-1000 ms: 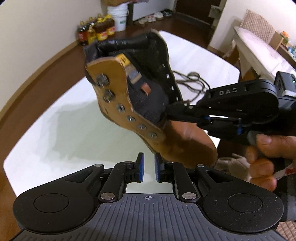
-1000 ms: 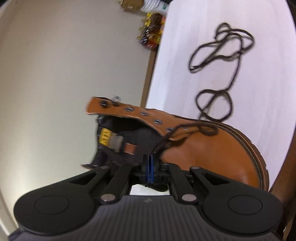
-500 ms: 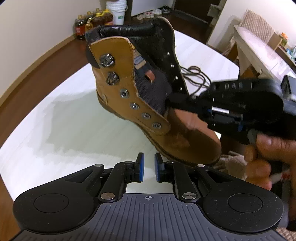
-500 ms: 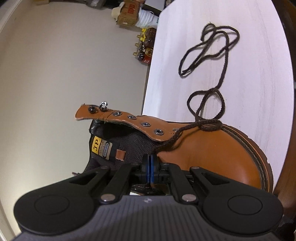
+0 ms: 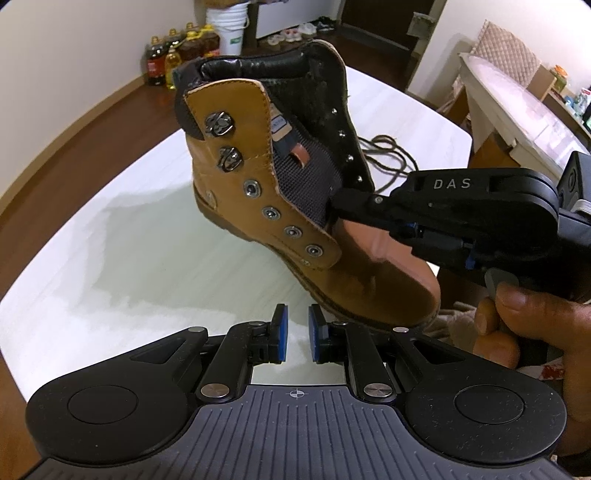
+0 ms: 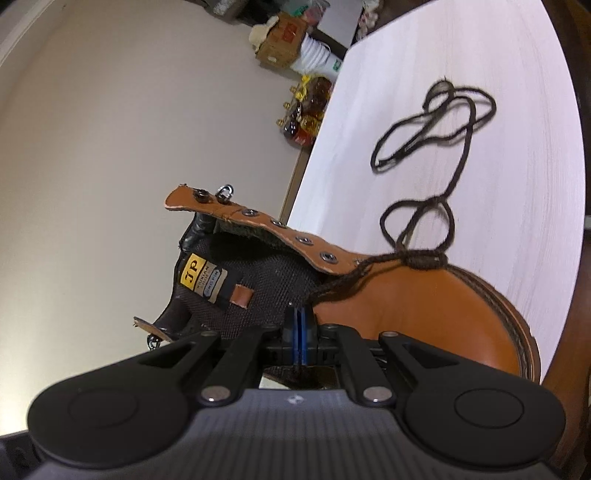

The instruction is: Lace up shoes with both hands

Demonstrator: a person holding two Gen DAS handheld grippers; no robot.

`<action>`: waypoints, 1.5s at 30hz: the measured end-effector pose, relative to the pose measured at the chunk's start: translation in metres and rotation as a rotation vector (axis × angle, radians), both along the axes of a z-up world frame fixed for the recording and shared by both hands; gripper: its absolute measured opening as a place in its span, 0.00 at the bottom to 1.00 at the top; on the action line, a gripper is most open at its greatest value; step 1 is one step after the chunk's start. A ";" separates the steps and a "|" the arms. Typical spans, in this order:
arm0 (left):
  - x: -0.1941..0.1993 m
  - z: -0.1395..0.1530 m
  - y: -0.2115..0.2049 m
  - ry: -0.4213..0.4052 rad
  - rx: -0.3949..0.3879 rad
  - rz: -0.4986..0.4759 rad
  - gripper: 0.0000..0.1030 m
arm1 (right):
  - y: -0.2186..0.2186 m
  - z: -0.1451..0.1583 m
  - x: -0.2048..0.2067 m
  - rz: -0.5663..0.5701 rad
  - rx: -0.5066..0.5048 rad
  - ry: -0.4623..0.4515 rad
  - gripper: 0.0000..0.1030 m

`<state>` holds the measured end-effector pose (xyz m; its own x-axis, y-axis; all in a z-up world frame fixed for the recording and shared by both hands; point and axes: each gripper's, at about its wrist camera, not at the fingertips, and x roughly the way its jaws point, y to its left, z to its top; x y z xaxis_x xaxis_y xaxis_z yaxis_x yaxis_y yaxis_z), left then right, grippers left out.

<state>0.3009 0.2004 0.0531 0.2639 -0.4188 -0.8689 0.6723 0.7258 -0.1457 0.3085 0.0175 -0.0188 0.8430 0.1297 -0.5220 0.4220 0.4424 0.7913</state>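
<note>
Boot [image 5: 280,206] tilted on table [image 5: 110,266] w/ toe toward the viewer, right tongs [image 6: 297,328] pinched on the lace [image 6: 417,258] end at the vamp, nearer the eyelets [image 5: 291,232] than the empty, narrowly parted left tongs [image 5: 296,332], lace's slack lying beyond on table.

"DAS" in pale capitals on the black body of the right gripper [image 5: 334,199], read from the left wrist view. Yellow tag [image 6: 192,277] sewn on the boot tongue [image 6: 266,291] reads "JP" in the right wrist view; grey label [image 6: 212,286] beside it has small print, looks like "YUXIAN" and "JING PIN", not sure. Same tongue label [image 5: 279,125] in the left wrist view is edge-on, unreadable. White bucket [image 5: 231,31] on the floor has a green sticker, text too small. Oil bottles [image 5: 173,55] have red and yellow labels, unreadable. Cardboard box [image 6: 282,38] in the right wrist view has red print, blurred
</note>
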 end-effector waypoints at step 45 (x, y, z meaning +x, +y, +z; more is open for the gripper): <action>0.000 -0.002 -0.002 -0.027 -0.064 -0.077 0.13 | -0.014 -0.025 -0.027 -0.199 0.401 -0.032 0.02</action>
<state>0.3013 0.1987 0.0510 0.2516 -0.4927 -0.8330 0.7299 0.6618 -0.1710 0.2817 0.0038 -0.0437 0.8869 0.1496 -0.4372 0.4407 0.0108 0.8976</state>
